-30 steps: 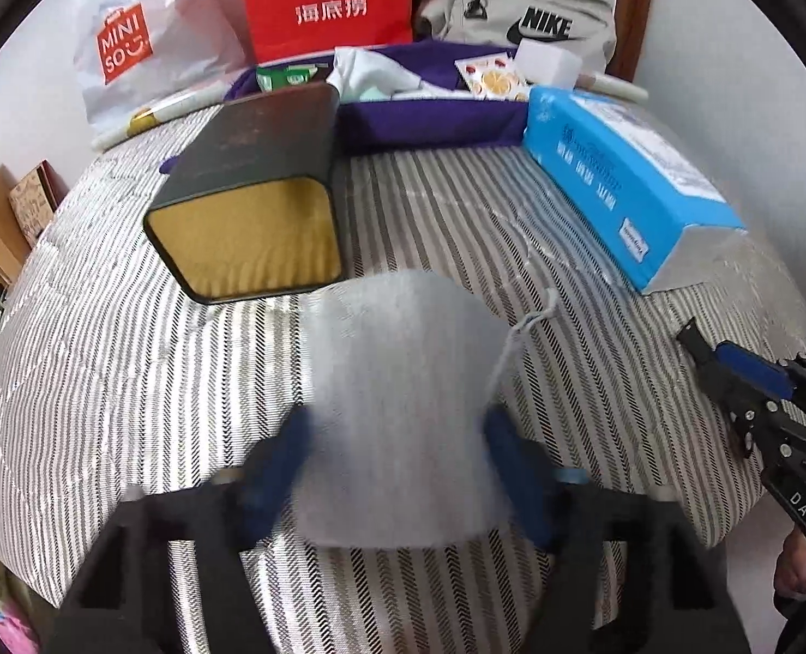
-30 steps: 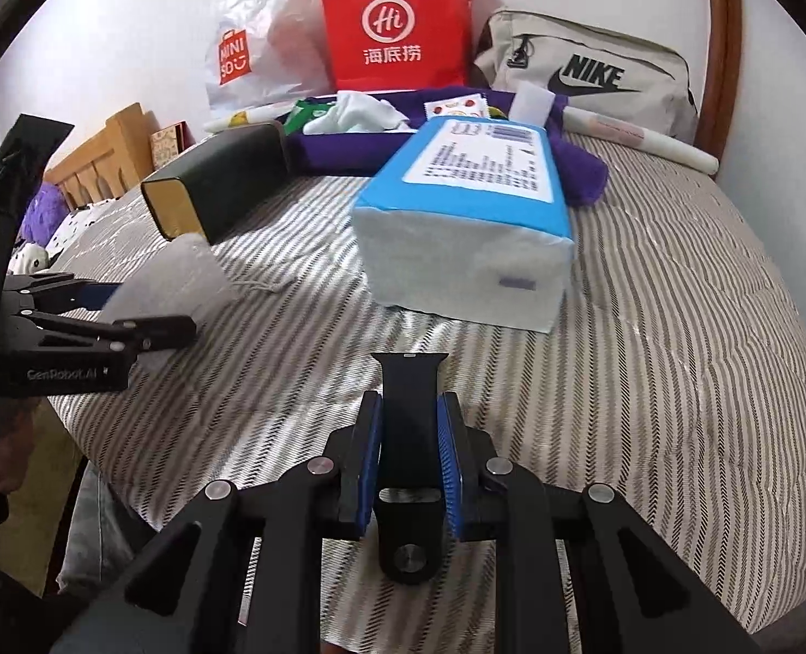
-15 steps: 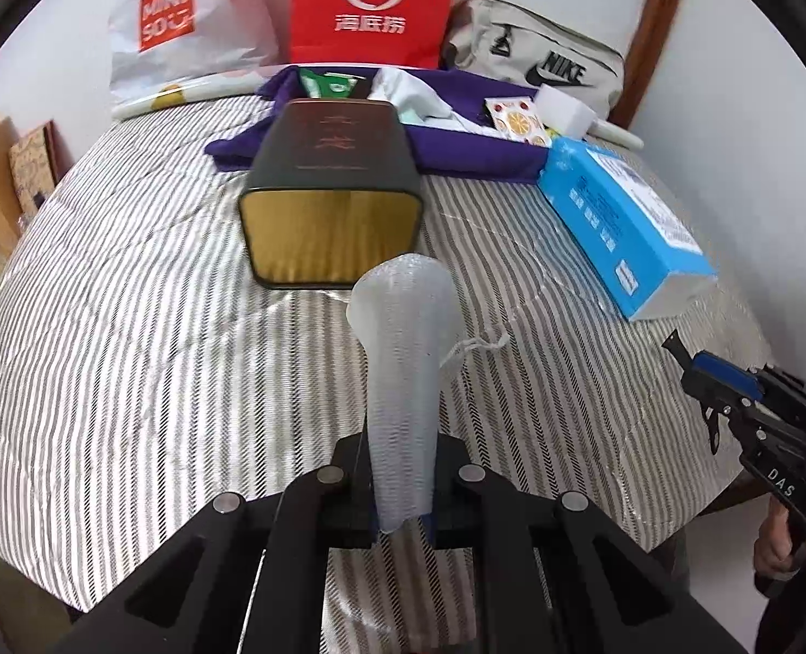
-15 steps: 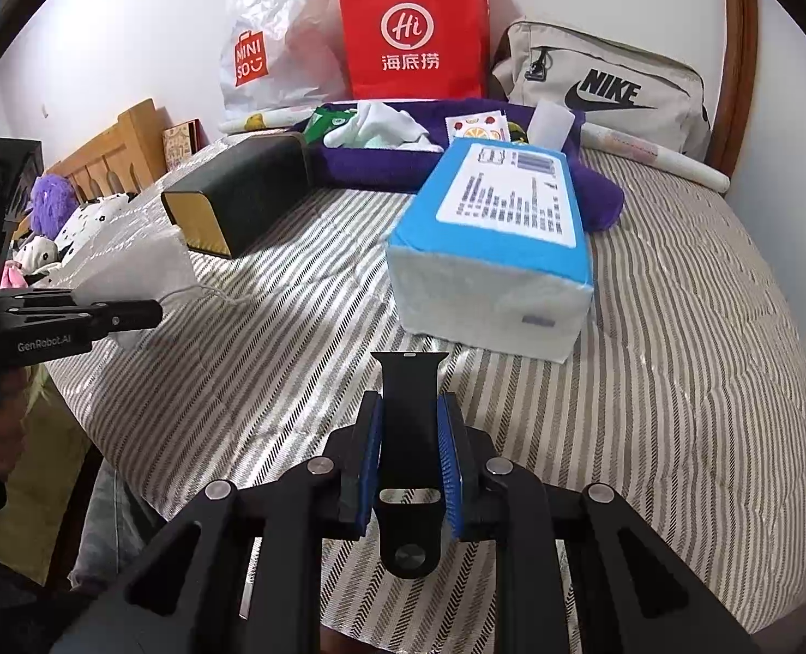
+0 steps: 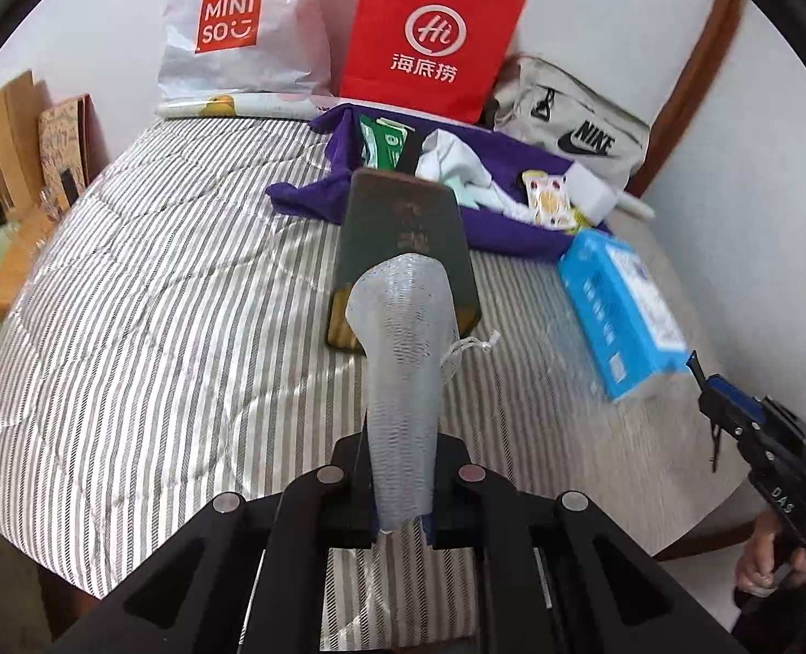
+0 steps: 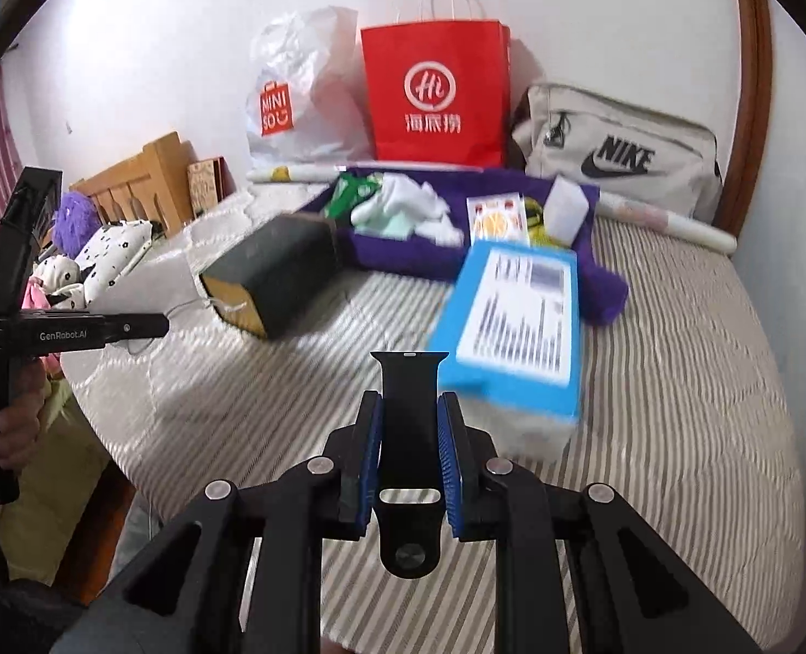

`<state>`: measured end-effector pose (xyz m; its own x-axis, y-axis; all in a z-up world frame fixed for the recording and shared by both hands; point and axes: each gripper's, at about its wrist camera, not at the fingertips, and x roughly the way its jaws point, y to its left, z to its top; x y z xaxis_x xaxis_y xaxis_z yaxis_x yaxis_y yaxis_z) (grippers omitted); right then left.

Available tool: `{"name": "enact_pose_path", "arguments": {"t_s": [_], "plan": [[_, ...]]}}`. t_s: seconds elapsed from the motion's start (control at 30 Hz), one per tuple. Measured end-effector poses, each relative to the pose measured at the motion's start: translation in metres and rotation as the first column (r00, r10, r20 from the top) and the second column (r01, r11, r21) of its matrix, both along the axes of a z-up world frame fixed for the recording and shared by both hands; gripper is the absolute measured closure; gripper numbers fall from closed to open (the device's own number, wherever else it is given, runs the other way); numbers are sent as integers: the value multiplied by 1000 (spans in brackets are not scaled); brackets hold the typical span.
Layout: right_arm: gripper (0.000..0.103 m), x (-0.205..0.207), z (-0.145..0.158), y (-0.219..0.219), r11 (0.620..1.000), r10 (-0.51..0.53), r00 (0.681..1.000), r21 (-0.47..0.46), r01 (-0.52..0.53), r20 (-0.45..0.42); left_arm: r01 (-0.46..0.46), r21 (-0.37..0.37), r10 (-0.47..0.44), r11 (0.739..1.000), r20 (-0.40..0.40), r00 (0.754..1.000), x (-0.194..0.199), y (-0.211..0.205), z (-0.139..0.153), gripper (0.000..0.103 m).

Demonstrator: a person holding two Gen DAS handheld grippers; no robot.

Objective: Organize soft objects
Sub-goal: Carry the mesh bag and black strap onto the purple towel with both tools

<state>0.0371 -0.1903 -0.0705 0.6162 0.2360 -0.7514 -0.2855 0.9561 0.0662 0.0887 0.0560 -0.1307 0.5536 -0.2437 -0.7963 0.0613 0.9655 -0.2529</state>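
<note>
My left gripper is shut on a white face mask, held edge-on above the striped bed, with its ear loop dangling right. My right gripper is shut on a black watch strap that stands upright between the blue pads. A purple cloth at the back holds a white garment, a green packet, a sticker card and a white block. The right gripper also shows at the right edge of the left wrist view.
A dark green tin with a gold end and a blue tissue pack lie on the striped quilt. A red paper bag, a Miniso bag and a Nike bag lean on the wall. Wooden furniture stands left.
The left gripper closed on the mask, which went from flat and broad to a narrow pinched fold, then lifted and pulled back. The right gripper kept the strap and rose a little.
</note>
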Motion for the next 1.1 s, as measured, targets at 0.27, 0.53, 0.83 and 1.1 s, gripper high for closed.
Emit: {"name": "enact_pose_path", "arguments": {"t_s": [0.27, 0.53, 0.83, 1.1], "plan": [[83, 46, 25, 6, 1000, 8, 998, -12, -8, 57, -3, 5, 3, 1000, 20, 1000, 27, 6, 26, 92], [83, 105, 31, 1, 1000, 6, 997, -20, -4, 77, 6, 7, -6, 1000, 45, 999, 77, 0, 46, 92], [82, 176, 19, -14, 999, -33, 997, -27, 35, 66, 21, 11, -21, 1000, 41, 999, 138, -18, 40, 92], [82, 233, 2, -28, 997, -73, 997, -27, 73, 10, 14, -4, -14, 1000, 22, 1000, 185, -21, 28, 92]]}}
